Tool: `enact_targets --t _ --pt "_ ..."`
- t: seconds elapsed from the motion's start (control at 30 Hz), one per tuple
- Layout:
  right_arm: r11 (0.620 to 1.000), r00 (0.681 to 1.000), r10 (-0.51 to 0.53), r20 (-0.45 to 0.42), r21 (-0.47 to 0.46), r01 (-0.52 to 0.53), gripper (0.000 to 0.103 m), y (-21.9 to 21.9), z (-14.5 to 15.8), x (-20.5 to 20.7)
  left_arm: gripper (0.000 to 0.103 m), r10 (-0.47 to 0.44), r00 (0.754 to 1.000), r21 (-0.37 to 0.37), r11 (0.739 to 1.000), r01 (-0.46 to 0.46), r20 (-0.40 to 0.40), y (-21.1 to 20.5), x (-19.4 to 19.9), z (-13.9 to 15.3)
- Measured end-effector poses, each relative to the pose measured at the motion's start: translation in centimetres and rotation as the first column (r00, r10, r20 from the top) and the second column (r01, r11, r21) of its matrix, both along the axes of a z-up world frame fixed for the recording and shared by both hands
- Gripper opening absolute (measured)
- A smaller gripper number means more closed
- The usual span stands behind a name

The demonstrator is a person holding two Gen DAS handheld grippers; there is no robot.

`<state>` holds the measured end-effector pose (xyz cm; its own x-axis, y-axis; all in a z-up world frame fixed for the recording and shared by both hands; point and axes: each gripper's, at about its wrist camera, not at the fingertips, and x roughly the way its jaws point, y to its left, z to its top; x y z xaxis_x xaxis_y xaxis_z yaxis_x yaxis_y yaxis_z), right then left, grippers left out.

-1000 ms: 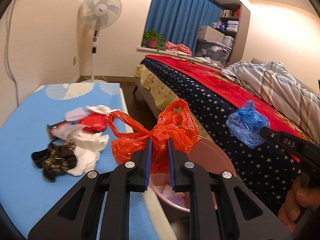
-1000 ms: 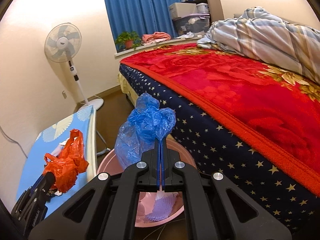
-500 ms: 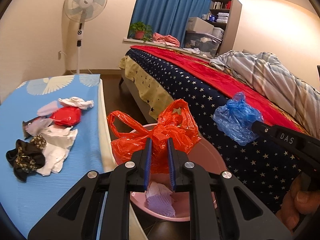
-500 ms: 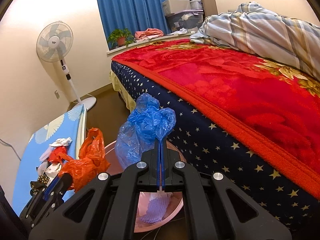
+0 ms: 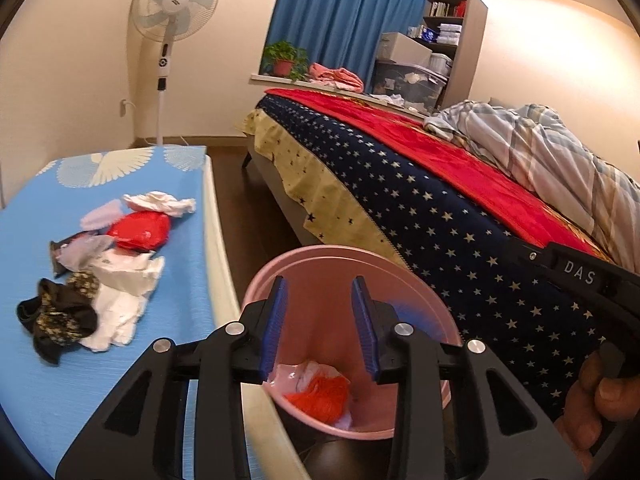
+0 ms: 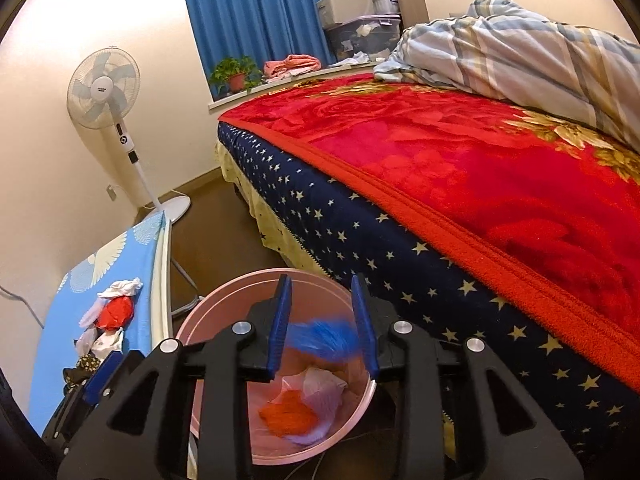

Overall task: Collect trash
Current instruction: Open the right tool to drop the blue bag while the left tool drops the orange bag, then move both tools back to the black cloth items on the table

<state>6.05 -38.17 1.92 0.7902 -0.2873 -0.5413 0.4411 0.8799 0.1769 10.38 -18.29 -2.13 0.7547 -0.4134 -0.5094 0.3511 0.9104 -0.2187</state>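
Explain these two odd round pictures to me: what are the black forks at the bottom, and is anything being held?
No robot here: a person carries a hand-held tool in each hand, and each tool has two jaws and its own wide-angle camera looking along them. One picture comes from the left gripper, the other from the right gripper. Both sets of jaws stand open over a pink bin beside the bed, and neither holds anything. An orange bag lies in the bin, and a blue bag, blurred, shows between the right jaws above it. On the blue board to the left, a pile of trash still waits: white scraps, a red wrapper, dark pieces.
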Motion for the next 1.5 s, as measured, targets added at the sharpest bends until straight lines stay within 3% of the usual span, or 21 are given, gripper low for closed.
enact_targets --t 0.4,0.7,1.07,1.33,1.5 --pt "0.995 0.994 0.099 0.046 0.001 -0.100 0.033 3.3 1.4 -0.8 0.033 0.123 0.992 -0.007 0.992 -0.122 0.027 6.8 -1.4 1.6" --pt "0.973 0.971 0.229 0.070 0.008 -0.230 0.031 8.9 1.4 0.3 0.031 0.241 0.970 -0.016 0.971 -0.240 0.019 12.9 -2.3 1.6" --pt "0.931 0.934 0.354 0.055 0.073 -0.358 0.031 14.9 -0.7 3.6 0.025 0.399 0.916 -0.014 0.917 -0.399 -0.037 20.0 -2.0 -0.2" --pt "0.872 0.881 0.471 0.049 0.125 -0.473 0.032 19.0 -3.1 6.3 0.011 0.515 0.855 -0.013 0.856 -0.516 -0.056 23.1 -2.0 -1.8" --pt "0.832 0.847 0.531 0.031 0.172 -0.528 0.032 21.2 -4.7 8.0 0.009 0.532 0.843 -0.013 0.845 -0.534 -0.079 24.1 -1.3 -2.7"
